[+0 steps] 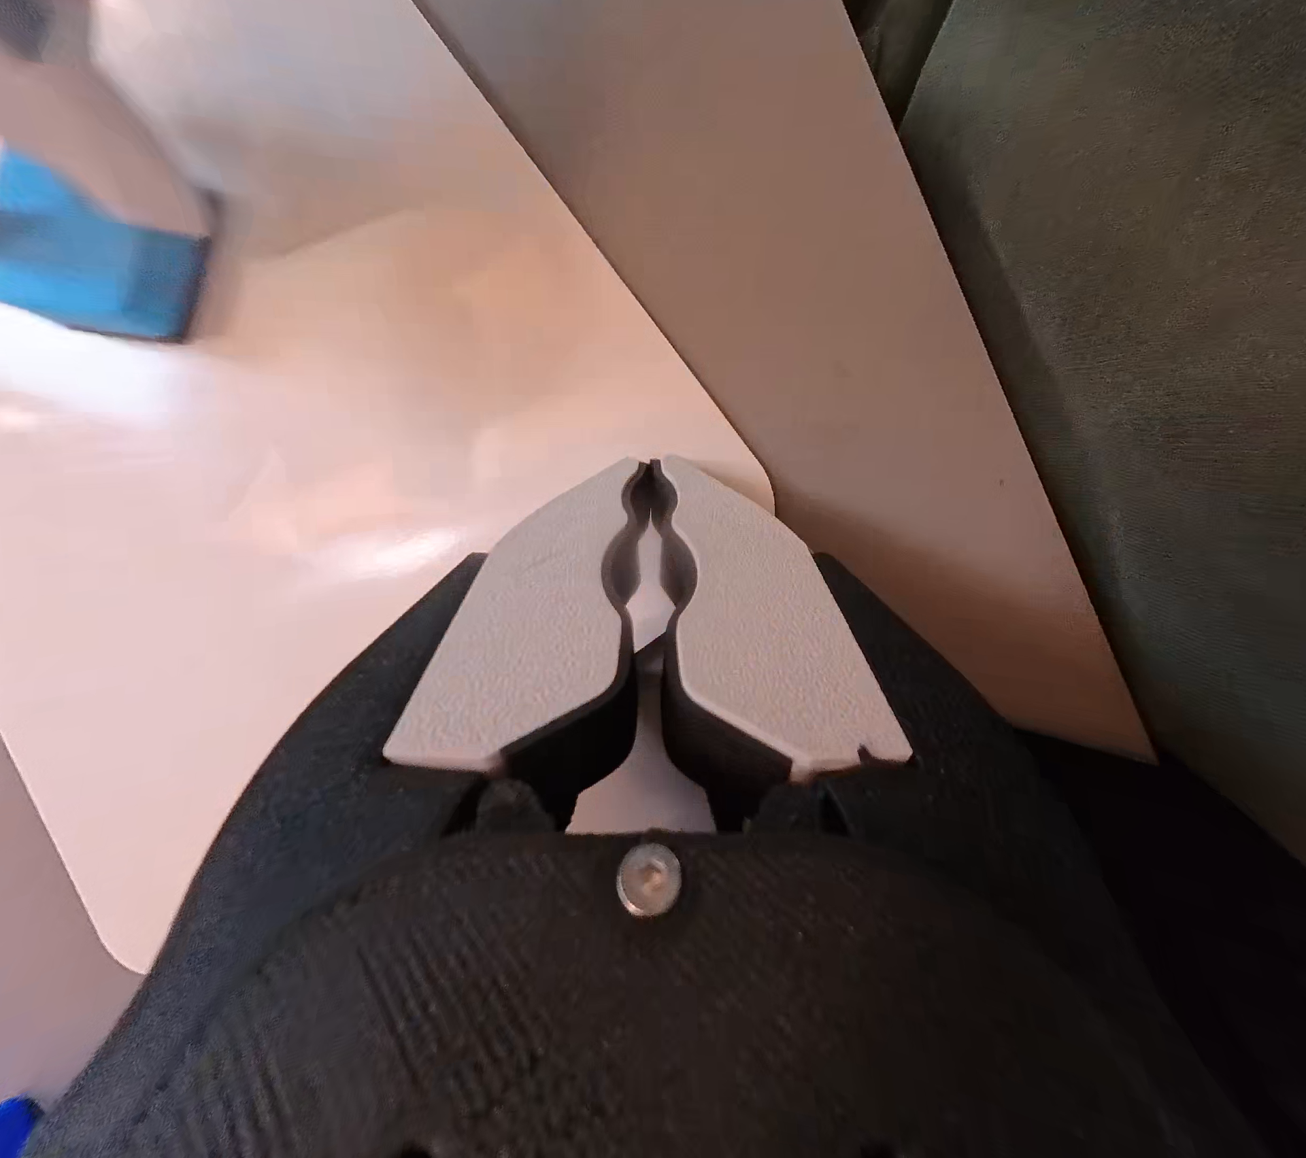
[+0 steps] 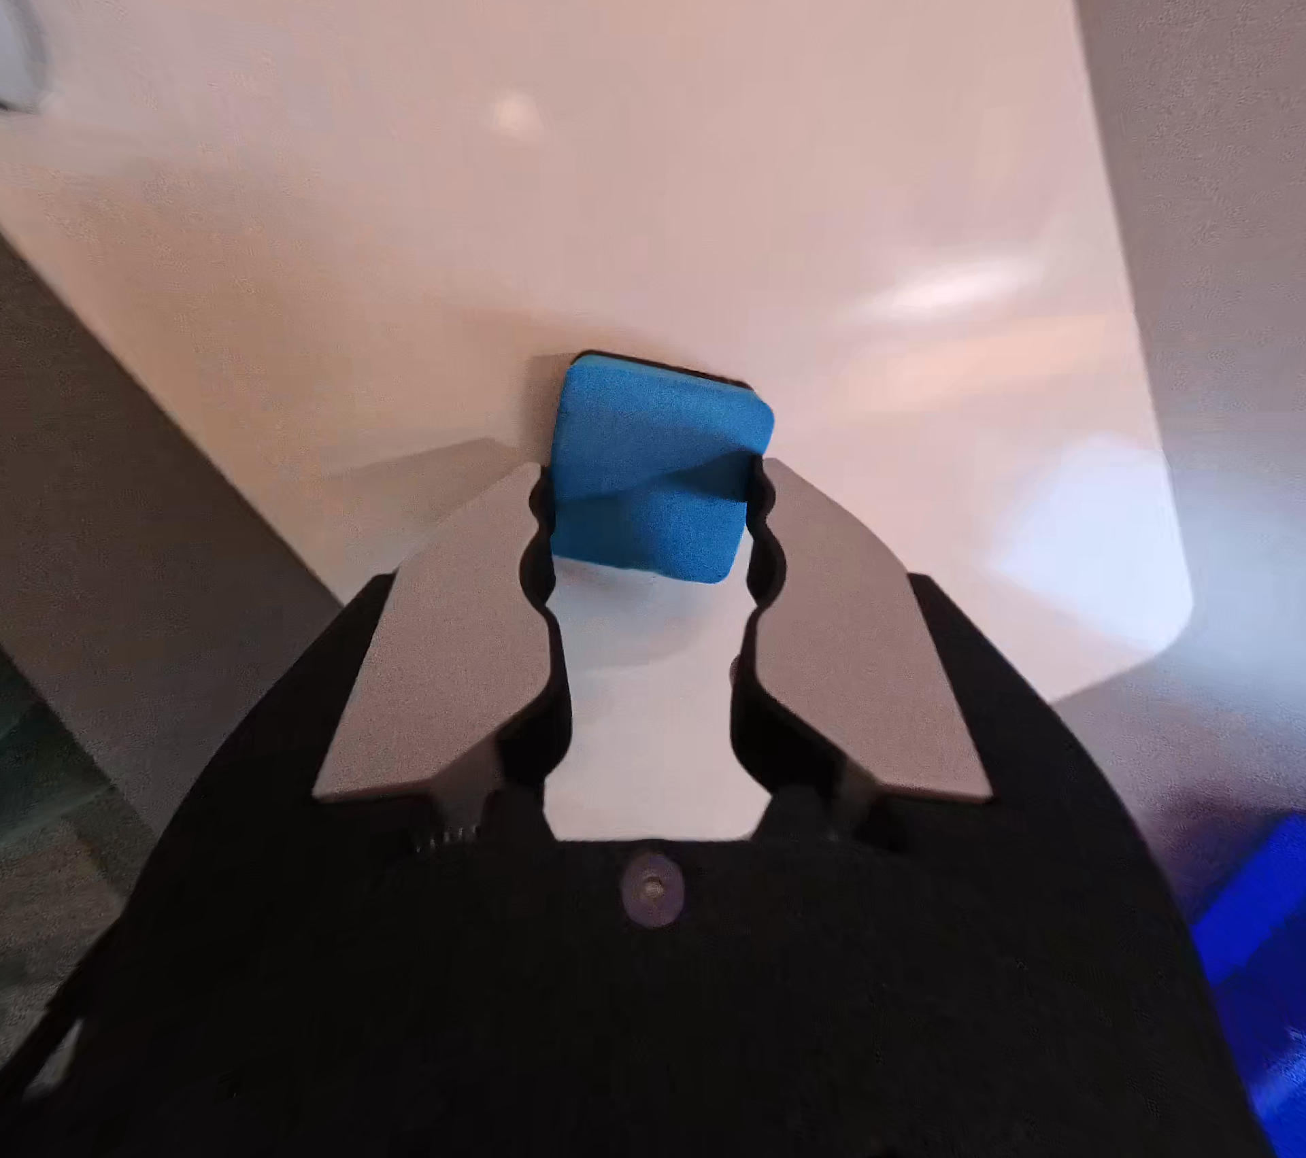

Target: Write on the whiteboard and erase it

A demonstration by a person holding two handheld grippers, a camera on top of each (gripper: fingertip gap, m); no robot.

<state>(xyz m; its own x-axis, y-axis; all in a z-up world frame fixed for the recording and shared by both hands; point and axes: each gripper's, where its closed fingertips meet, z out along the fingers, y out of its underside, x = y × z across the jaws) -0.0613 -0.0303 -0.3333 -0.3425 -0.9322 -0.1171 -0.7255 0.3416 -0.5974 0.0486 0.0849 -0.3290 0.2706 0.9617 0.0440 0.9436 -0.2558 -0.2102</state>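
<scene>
Two grippers split the work: the right gripper (image 2: 646,474) clamps the blue eraser (image 2: 654,467) flat against the whiteboard (image 2: 636,135) to wipe it, while the left gripper (image 1: 650,470), pinched closed on nothing, sits at the board's corner, probably steadying it.

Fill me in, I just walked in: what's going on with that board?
A person is working a whiteboard with two handheld claws. The right claw grips a blue eraser pressed against the board, which shows no writing in view. The left claw is shut and empty, at the board's corner.
</scene>
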